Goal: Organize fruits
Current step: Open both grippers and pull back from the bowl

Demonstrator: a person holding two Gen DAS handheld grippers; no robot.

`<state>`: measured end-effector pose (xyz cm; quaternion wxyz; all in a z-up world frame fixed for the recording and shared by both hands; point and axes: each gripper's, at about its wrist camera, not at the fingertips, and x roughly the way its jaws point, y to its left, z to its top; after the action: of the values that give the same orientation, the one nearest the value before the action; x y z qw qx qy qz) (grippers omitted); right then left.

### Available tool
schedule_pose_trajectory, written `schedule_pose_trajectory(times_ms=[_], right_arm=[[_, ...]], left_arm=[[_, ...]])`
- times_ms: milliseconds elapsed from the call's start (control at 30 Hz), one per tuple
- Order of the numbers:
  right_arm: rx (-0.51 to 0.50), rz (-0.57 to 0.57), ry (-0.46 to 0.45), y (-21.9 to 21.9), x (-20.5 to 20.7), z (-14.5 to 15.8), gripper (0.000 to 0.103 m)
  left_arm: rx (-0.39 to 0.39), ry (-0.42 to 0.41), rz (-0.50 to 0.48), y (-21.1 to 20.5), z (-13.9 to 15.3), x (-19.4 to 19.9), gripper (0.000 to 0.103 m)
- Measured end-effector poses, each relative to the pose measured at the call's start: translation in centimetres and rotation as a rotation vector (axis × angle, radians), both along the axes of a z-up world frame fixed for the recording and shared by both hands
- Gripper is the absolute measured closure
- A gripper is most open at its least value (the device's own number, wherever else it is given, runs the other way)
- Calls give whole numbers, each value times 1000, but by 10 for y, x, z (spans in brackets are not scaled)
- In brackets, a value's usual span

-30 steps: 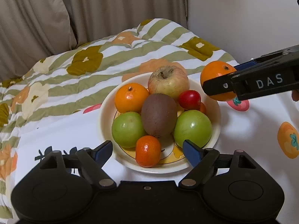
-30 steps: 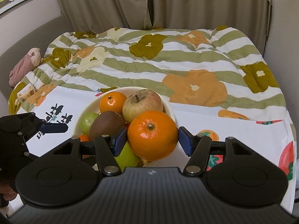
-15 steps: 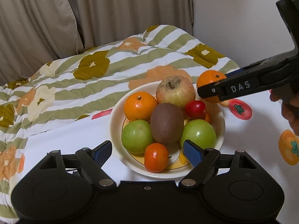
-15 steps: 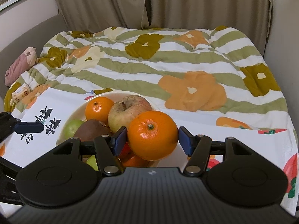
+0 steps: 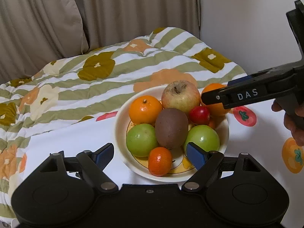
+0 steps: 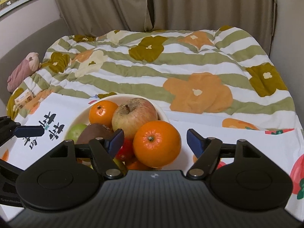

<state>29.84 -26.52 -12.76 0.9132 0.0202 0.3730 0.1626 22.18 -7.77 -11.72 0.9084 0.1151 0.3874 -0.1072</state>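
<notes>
Fruit gathered in a cream round ceramic bowl (image 5: 121,133) on the bed's white printed cloth (image 5: 76,133).

On the left we see our left hand-held gripper (image 5: 150,152) spread wide and empty at the bowl's near rim, framing a small glossy orange mandarin (image 5: 160,161). Rightward, our right hand-held gripper (image 6: 155,139) stands spread, its blue pads clear of the large round orange (image 6: 157,144), which rests at the bowl's right edge beside a mottled red-yellow apple (image 6: 134,118).

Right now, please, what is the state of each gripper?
Left gripper: open, holding nothing, in front of the bowl.
Right gripper: open, fingers apart on both sides of the orange, which sits at the bowl's edge.
</notes>
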Motion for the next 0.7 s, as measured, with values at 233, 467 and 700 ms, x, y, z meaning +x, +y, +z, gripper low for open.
schedule_pose_trajectory(times_ms=[233,467,700], right_arm=[[-7,-26,-30,1,-21,21,15],[-20,-60,-74,5,-64,55,15],[-60,-99,-115,17,-125,92,13]], left_arm=[[-16,-37,18,7,19,-14,16],[-58,-79,49,19,46,-44,16],[-95,-129,77,32,77,-86,16]])
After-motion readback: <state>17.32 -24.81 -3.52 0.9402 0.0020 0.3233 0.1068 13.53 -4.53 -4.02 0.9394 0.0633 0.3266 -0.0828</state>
